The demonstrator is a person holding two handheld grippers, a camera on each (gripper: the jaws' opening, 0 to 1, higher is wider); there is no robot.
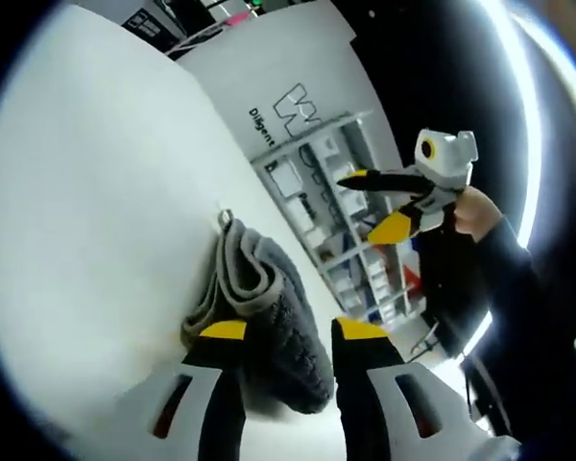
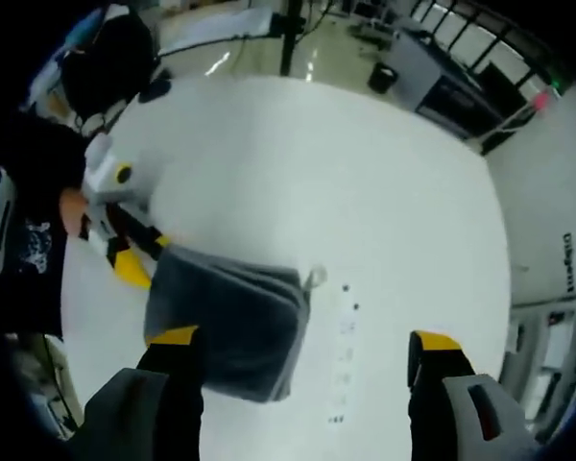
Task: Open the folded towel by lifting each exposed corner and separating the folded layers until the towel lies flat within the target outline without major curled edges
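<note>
Grey folded towel (image 2: 232, 322) flat on white table (image 2: 365, 173). Left gripper (image 2: 134, 252) at towel's edge, jaws parted, towel (image 1: 269, 317) lying between and ahead of its yellow tips, no grasp seen. Right gripper (image 2: 307, 341) spread wide above table, towel beside its left fingertip (image 2: 173, 336), nothing held.

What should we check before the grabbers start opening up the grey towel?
1. Towel folded, layers stacked: ok, ready to open.
2. Left gripper jaws either side of the towel's edge: ok, open; contact cannot tell.
3. Right gripper open: ok, wide; held above the table, away from the towel.
4. White table around the towel free: ok.
5. Target outline: cannot tell, only faint small marks beside the towel.
6. Hanging loop at one corner visible: ok.
</note>
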